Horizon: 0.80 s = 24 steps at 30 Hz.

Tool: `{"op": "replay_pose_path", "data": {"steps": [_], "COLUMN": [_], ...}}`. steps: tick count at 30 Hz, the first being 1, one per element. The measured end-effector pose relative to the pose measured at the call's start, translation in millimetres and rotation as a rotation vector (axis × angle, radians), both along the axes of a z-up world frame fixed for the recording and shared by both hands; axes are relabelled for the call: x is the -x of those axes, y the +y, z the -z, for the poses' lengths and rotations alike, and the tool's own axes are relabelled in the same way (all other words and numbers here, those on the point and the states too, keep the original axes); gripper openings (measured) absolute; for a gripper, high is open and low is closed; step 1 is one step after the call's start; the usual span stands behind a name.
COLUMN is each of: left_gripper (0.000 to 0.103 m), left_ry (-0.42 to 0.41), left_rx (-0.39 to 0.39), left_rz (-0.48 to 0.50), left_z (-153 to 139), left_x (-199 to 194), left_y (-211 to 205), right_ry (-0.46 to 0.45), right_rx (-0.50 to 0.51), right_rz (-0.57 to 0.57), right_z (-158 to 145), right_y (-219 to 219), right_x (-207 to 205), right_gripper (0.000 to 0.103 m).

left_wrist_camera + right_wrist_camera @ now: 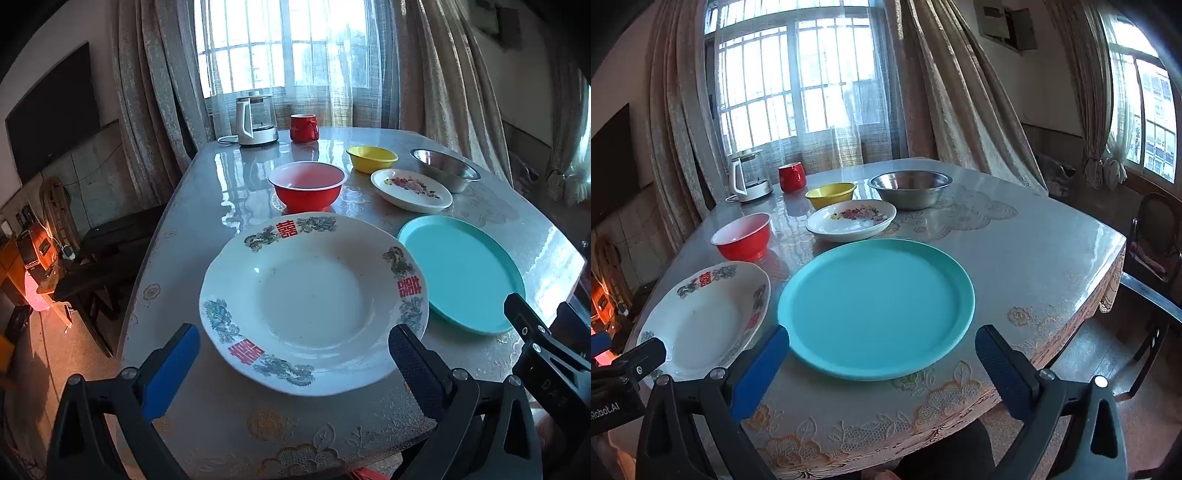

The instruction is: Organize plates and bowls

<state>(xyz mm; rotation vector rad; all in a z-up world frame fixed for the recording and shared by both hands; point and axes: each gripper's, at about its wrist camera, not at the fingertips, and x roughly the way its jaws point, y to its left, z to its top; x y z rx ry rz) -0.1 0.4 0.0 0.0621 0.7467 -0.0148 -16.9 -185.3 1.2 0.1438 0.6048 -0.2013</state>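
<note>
Plates and bowls all loose on table; both hand-held grippers, left and right, wide open, empty. Next: grab first plate, probably.

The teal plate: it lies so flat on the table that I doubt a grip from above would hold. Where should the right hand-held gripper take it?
Judging by its pose, take the teal plate at its near rim, coming in low from the table's near edge. The raised lip there faces the open right hand-held gripper, and nothing crowds it.
</note>
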Motion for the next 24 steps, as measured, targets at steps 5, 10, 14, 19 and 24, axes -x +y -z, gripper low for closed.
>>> {"op": "replay_pose_path", "data": {"steps": [5,10,14,19,24], "left_gripper": [0.103,0.103,0.103,0.103,0.103], "left_ry": [-0.002,0.034,0.035,0.041,0.04], "left_rx": [-0.004,0.013,0.014,0.012,0.009], "left_rz": [-0.009,-0.009,-0.013,-0.018,-0.021], "left_z": [0,8,8,9,8], "left_x": [5,-4,-4,-4,-4], "left_y": [1,3,3,4,4], "right_ry": [0.023,0.031,0.036,0.036,0.036], "right_rx": [-0.049,0.0,-0.002,-0.009,-0.009], "right_rz": [-0.016,0.005,0.016,0.024,0.016], "right_z": [3,4,4,5,5], "right_y": [-5,1,0,-3,-2], "right_x": [-3,-6,-4,-2,-2], "right_gripper": [0.103,0.103,0.103,0.103,0.103]}}
